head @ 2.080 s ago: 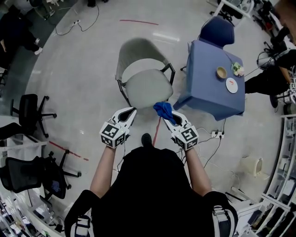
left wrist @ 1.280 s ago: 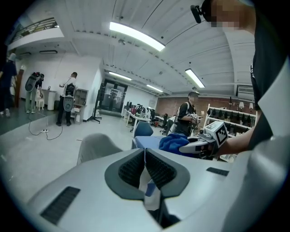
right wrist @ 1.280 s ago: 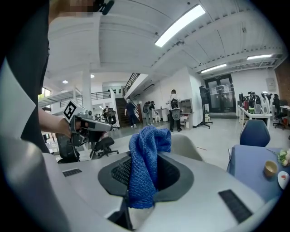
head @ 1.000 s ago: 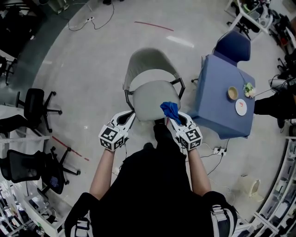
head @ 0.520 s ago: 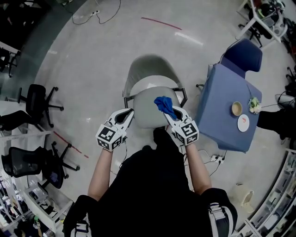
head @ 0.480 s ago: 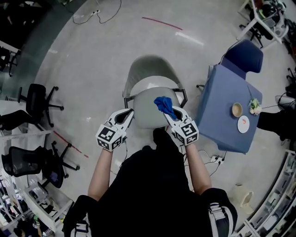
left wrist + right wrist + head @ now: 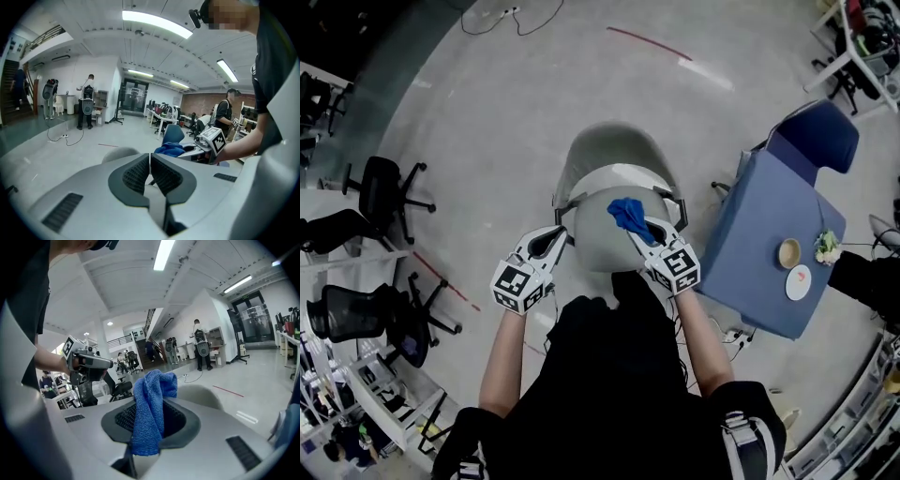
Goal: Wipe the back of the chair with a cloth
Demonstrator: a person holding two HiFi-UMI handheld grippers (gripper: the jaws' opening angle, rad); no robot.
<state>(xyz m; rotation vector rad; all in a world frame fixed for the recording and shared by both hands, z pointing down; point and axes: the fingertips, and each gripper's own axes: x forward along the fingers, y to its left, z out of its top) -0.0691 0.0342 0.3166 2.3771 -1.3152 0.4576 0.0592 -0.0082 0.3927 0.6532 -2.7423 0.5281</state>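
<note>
Here the right gripper has its jaws closed on the blue cloth. The cloth bunches above the tips and hangs over the seat of the chair, short of the backrest beyond it. The left gripper is pressed together with nothing between its jaws, at the seat's left edge. A blue table stands to the chair's right.

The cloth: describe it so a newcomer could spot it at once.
Find the grey chair beside the blue-covered table. Over its seat the right tool is shut on the cloth, a crumpled blue rag; the left tool holds nothing.
</note>
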